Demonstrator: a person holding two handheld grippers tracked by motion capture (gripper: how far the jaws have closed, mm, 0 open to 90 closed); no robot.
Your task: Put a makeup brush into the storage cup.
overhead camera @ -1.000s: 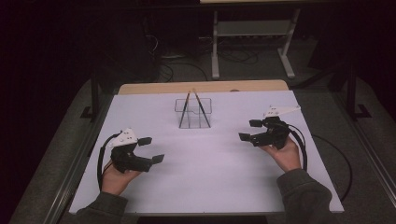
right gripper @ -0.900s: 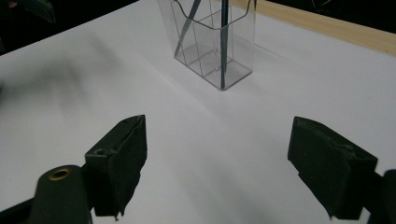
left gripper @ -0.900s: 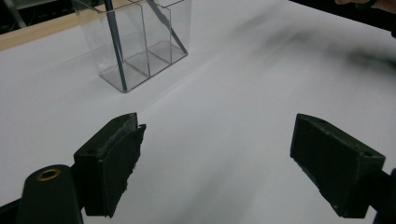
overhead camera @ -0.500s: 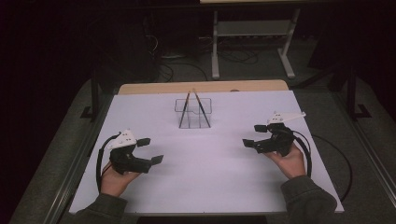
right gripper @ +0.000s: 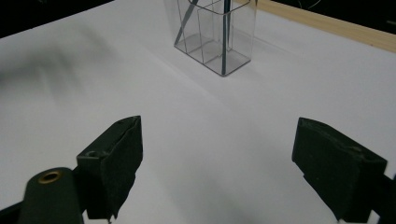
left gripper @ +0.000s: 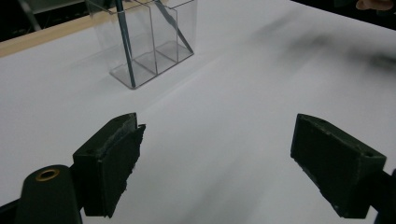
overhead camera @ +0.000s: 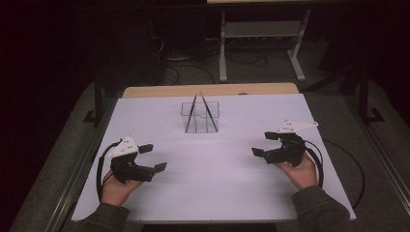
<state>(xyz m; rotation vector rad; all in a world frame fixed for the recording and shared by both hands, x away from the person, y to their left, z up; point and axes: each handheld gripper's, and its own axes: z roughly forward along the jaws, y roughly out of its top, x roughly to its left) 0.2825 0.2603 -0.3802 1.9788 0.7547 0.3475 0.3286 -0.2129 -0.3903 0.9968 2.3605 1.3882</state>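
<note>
2 black grippers (overhead camera: 153, 157) (overhead camera: 263, 144), white top plates, looped cables, grey-green sleeves (overhead camera: 319, 208)

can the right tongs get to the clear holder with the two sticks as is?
Probably yes. The right tongs are open and empty, and only bare white table lies between them and the clear holder with its two sticks.

Clear three-compartment holder (overhead camera: 200, 117) stands upright mid-table, two dark sticks (overhead camera: 209, 112) leaning crossed inside
</note>
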